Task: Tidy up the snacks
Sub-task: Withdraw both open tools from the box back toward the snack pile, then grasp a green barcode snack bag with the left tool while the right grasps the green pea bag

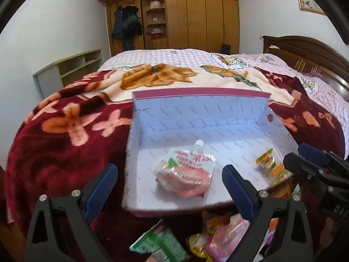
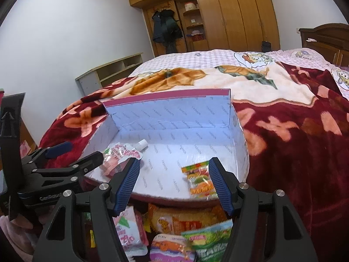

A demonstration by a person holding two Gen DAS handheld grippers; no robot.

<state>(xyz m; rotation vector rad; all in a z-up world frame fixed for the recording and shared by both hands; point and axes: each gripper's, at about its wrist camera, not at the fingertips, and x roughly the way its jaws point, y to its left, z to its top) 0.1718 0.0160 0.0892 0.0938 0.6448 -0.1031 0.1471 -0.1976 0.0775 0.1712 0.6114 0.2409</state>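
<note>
An open box (image 1: 196, 113) with a white lining and a magenta rim lies on the bed; the right wrist view shows the same box (image 2: 170, 113). Inside it lie a pink spouted pouch (image 1: 185, 174) (image 2: 117, 157) and a small orange candy packet (image 1: 270, 166) (image 2: 199, 181). My left gripper (image 1: 170, 187) hovers open above the box's near edge, over the pouch without holding it. My right gripper (image 2: 174, 183) is open too, its right finger just beside the orange packet. Each gripper shows in the other's view: right gripper (image 1: 296, 154), left gripper (image 2: 85, 150). A pile of loose snack packets (image 1: 218, 235) (image 2: 174, 229) lies in front of the box.
A dark red flowered blanket (image 1: 65, 142) covers the near part of the bed, with a pink checked sheet (image 1: 163, 54) behind it. A low shelf unit (image 1: 69, 69) stands at the left wall, a wooden wardrobe (image 1: 196, 15) at the back and a dark headboard (image 1: 305, 52) on the right.
</note>
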